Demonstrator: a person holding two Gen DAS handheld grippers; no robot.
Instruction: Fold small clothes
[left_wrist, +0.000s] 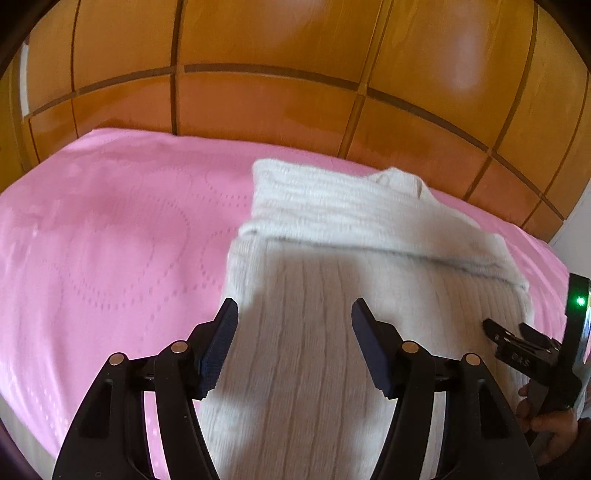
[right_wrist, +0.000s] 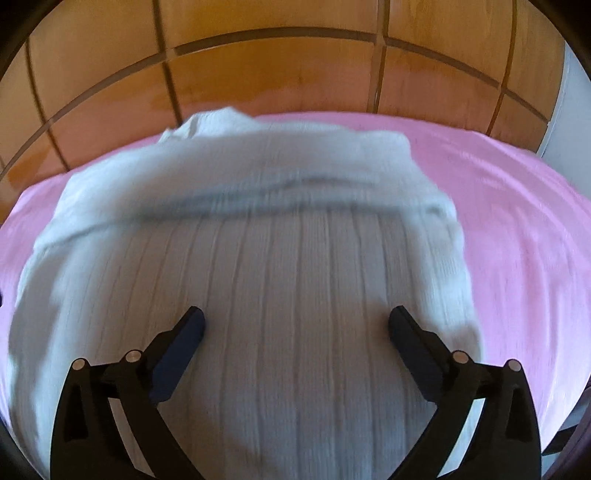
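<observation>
White ribbed knit garment (right_wrist: 258, 288), top folded across, flat on pink bed.

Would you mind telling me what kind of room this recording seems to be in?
Probably a bedroom: a white knit garment lies partly folded on a pink patterned bedsheet, with panelled wooden wardrobe doors right behind it.

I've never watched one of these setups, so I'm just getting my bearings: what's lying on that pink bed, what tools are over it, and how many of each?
White ribbed knit garment, partly folded: 1
Pink bedsheet under it: 1
Handheld grippers: 2, the left gripper and the right gripper, both open above the garment
Total: 4
</observation>
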